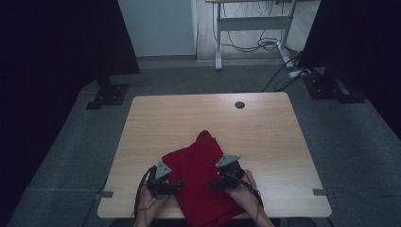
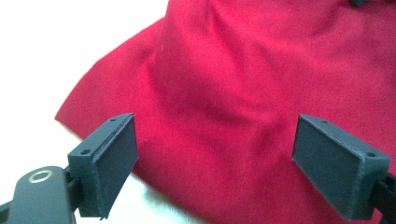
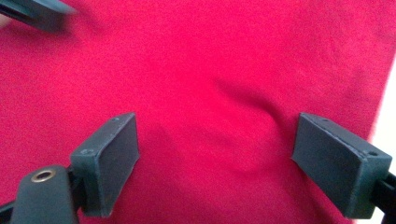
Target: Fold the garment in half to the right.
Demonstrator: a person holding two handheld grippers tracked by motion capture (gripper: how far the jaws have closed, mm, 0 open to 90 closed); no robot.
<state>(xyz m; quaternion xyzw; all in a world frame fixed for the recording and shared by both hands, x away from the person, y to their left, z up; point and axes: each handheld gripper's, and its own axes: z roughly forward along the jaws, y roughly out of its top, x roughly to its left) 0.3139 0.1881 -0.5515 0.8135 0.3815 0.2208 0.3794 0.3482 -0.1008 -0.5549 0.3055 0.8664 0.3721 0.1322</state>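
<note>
High view first: you are holding the left gripper (image 1: pixel 166 185) and the right gripper (image 1: pixel 223 182) at the near edge of the tabletop (image 1: pixel 151 123), one on either side of the red cloth (image 1: pixel 201 165). Both are standing with their jaws spread wide and nothing pinched between them. The cloth is lying bunched in the near middle of the tabletop, its near end hanging over the edge toward you and its far end rising to a small peak. Flanking it like this is probably setting you up to take both sides at once and spread or fold it.

Left gripper view is looking across the cloth's (image 2: pixel 261 93) folded side edge, the pale tabletop (image 2: pixel 56 56) beside it. Right gripper view is hovering straight over flat red fabric (image 3: pixel 196 70), a shallow crease running between the jaws, which is likely the spot you are lining up.

Farther off, a cable hole (image 1: pixel 239 104) is sitting near the tabletop's far edge.
</note>
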